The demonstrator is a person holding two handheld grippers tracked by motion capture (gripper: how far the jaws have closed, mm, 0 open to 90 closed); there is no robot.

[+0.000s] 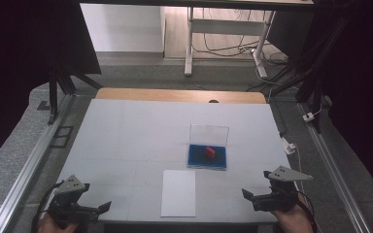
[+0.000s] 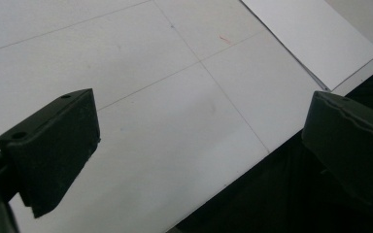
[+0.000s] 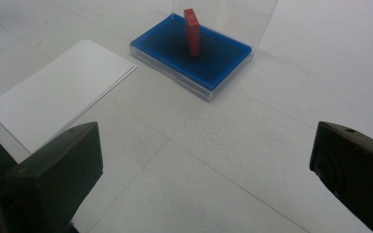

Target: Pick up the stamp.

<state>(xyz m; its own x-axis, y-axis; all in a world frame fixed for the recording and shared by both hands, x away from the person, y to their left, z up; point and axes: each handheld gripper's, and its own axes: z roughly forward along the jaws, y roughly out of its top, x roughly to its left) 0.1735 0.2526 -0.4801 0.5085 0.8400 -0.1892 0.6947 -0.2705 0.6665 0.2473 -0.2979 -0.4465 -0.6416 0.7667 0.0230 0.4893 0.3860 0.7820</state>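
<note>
Your target, the small red rectangular stamp block [image 3: 192,31], stands upright on the blue ink pad in its clear plastic case [image 1: 207,157], lid raised behind it. From that case, your right gripper [image 1: 258,195] is the nearer one, down and to the right; your left gripper [image 1: 97,210] sits well apart, beyond the white sheet of paper [image 1: 178,192]. Both have jaws spread wide, holding nothing. The right gripper view shows the block's long axis vertical; the high view barely does.
</note>
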